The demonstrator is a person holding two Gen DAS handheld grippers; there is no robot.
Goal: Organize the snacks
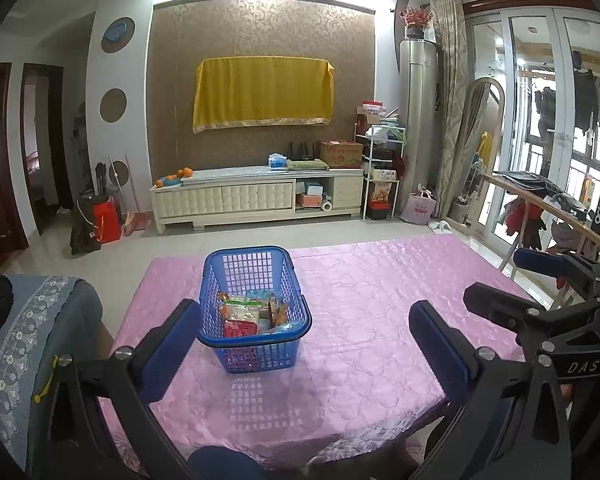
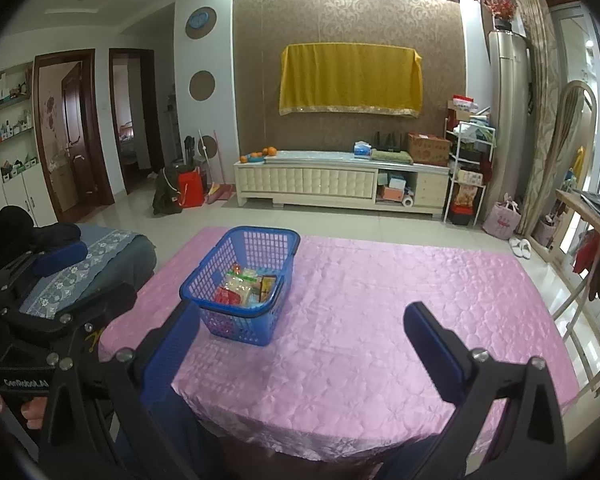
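Observation:
A blue plastic basket (image 1: 256, 280) (image 2: 240, 268) stands on the pink quilted tablecloth (image 1: 380, 300) (image 2: 380, 300), left of the table's middle. Several snack packets (image 1: 246, 314) (image 2: 246, 286) lie inside it. My left gripper (image 1: 306, 330) hovers open over the near edge of the table, its left finger close beside the basket, nothing held. My right gripper (image 2: 300, 334) is open too, held back near the front edge and empty. In the left wrist view the right gripper shows at the far right; in the right wrist view the left gripper shows at the far left.
A chair with a blue floral cover (image 1: 36, 344) (image 2: 88, 264) stands at the table's left. Across tiled floor sits a low white cabinet (image 1: 256, 196) (image 2: 340, 182) under a yellow cloth. A wooden rack with clothes (image 1: 548, 208) stands right, by glass doors.

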